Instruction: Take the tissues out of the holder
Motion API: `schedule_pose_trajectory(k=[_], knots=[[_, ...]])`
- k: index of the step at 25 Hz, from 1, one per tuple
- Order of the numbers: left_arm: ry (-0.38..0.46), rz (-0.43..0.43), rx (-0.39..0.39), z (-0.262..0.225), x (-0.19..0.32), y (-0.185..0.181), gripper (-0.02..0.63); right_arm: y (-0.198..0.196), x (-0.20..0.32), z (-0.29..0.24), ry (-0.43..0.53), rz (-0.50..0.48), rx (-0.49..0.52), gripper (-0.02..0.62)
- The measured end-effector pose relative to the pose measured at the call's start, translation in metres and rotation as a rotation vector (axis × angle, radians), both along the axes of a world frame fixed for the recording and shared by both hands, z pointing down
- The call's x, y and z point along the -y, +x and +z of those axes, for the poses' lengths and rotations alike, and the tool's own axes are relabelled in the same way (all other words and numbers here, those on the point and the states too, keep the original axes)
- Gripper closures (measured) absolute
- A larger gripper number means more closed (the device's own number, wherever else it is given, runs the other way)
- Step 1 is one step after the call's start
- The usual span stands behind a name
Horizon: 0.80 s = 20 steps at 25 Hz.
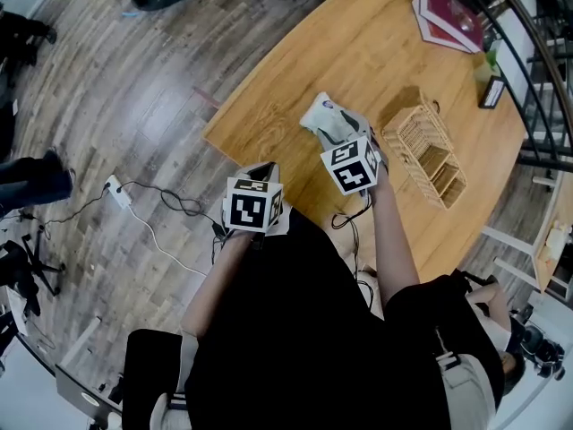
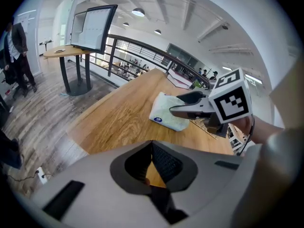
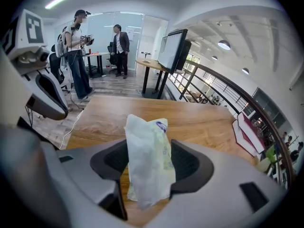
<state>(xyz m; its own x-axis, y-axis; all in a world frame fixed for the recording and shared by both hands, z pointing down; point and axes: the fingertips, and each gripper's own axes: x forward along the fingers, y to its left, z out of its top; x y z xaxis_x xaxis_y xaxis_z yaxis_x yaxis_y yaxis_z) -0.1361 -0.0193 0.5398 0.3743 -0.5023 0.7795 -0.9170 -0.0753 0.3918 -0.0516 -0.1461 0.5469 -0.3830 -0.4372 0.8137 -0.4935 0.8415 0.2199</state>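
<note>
The pale tissue pack lies on the wooden table, outside the wicker holder, which lies on its side to the right. My right gripper stands open around the pack's near end. In the right gripper view the tissue pack fills the gap between the jaws of the right gripper. The left gripper view shows the tissue pack resting on the wood with the right gripper at its right end. My left gripper hovers at the table's near edge, shut and empty.
Red books are stacked at the table's far right corner, by a black railing. A white power strip with cables lies on the wooden floor at left. Two people stand far off by desks.
</note>
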Motion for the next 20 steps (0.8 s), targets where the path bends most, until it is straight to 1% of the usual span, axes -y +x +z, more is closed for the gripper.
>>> schedule_pose_trajectory(k=[2, 4, 10, 12, 14, 16, 17, 20], knots=[[0.003, 0.013, 0.0, -0.001, 0.001, 0.002, 0.594, 0.003, 0.0, -0.011, 0.025, 0.019, 0.023, 0.337], [0.009, 0.03, 0.001, -0.002, 0.003, 0.005, 0.594, 0.006, 0.001, -0.025, 0.05, 0.052, 0.07, 0.337], [0.036, 0.078, 0.003, -0.007, 0.01, 0.013, 0.594, 0.019, 0.003, -0.069, 0.095, 0.208, 0.284, 0.339], [0.047, 0.092, 0.005, -0.01, 0.014, 0.015, 0.594, 0.023, -0.003, -0.081, 0.085, 0.257, 0.35, 0.342], [0.057, 0.106, 0.006, -0.012, 0.018, 0.017, 0.594, 0.027, -0.012, -0.087, 0.057, 0.309, 0.412, 0.37], [0.067, 0.12, 0.006, -0.015, 0.021, 0.02, 0.594, 0.032, -0.021, -0.09, 0.036, 0.361, 0.459, 0.418], [0.074, 0.127, 0.006, -0.017, 0.024, 0.021, 0.594, 0.036, -0.026, -0.09, 0.031, 0.387, 0.476, 0.43], [0.093, 0.15, 0.004, -0.024, 0.029, 0.025, 0.594, 0.049, -0.039, -0.094, 0.039, 0.485, 0.521, 0.496]])
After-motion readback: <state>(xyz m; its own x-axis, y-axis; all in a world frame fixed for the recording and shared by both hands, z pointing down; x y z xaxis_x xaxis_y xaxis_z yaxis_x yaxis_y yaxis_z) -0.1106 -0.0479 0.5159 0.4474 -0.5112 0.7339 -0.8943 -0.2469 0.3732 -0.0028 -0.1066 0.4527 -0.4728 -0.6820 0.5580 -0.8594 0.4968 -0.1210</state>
